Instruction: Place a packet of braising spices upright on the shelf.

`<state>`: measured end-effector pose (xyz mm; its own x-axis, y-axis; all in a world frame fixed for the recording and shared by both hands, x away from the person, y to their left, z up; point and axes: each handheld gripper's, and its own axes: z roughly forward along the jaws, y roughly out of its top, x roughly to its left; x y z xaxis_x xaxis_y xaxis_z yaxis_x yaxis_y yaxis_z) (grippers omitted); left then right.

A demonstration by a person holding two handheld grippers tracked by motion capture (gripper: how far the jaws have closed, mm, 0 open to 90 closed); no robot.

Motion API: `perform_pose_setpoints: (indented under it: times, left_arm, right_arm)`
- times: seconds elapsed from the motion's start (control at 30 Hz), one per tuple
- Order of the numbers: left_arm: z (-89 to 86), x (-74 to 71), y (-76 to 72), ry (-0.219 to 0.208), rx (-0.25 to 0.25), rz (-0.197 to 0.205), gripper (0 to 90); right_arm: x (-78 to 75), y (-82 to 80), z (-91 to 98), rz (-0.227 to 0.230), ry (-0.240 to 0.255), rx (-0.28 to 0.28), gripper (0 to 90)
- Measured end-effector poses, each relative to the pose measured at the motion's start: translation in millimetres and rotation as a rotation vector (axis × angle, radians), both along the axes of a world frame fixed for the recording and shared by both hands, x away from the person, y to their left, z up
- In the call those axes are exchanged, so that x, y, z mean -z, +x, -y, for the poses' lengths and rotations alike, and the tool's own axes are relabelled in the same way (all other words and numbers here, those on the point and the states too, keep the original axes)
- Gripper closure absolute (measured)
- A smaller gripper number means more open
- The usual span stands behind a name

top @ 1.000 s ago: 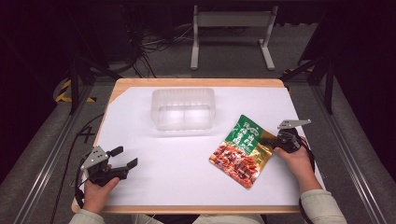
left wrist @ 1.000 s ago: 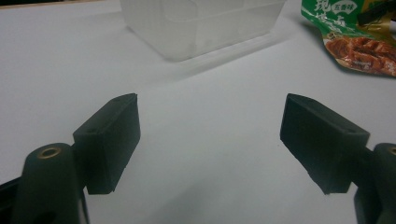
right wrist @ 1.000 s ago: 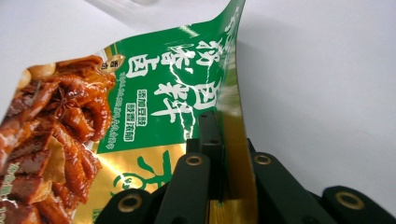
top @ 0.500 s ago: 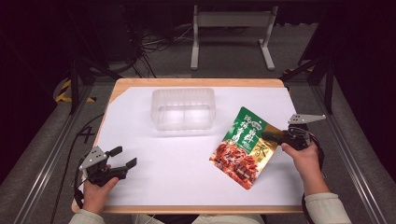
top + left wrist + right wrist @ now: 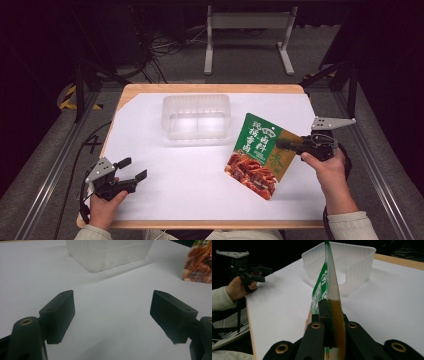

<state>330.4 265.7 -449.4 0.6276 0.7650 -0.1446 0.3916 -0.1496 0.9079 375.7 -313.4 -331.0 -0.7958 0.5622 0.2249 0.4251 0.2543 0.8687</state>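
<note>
Right tongs (image 5: 286, 144) pinch one edge of the seasoning pouch (image 5: 260, 154), held tilted just right of the clear tray (image 5: 196, 116). Left tongs (image 5: 131, 169) rest spread. Risk: the thin edge grip lets the hanging pouch slip or swing onto the worktop (image 5: 190, 185)

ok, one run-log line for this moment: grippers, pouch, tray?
right gripper: shut on sauce pouch, lifted edge-on | left gripper: open, nothing between jaws | clear plastic tray: on white table sheet, apart from pouch
</note>
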Motion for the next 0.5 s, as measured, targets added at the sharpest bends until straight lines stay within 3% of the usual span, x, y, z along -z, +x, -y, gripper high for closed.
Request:
perform_pose_setpoints:
  times: [0.1, 0.5]
  left_arm:
    - [-1.4, -0.5, -0.1, -0.004, 0.001, 0.000, 20.8]
    - [-2.7, -1.0, -0.4, -0.010, -0.005, 0.005, 20.9]
  right_arm:
    - [-7.1, -3.7, -5.1, -0.005, 0.022, -0.024, 90.0]
    - [-27.4, -6.9, -17.0, 0.018, 0.014, -0.042, 90.0]
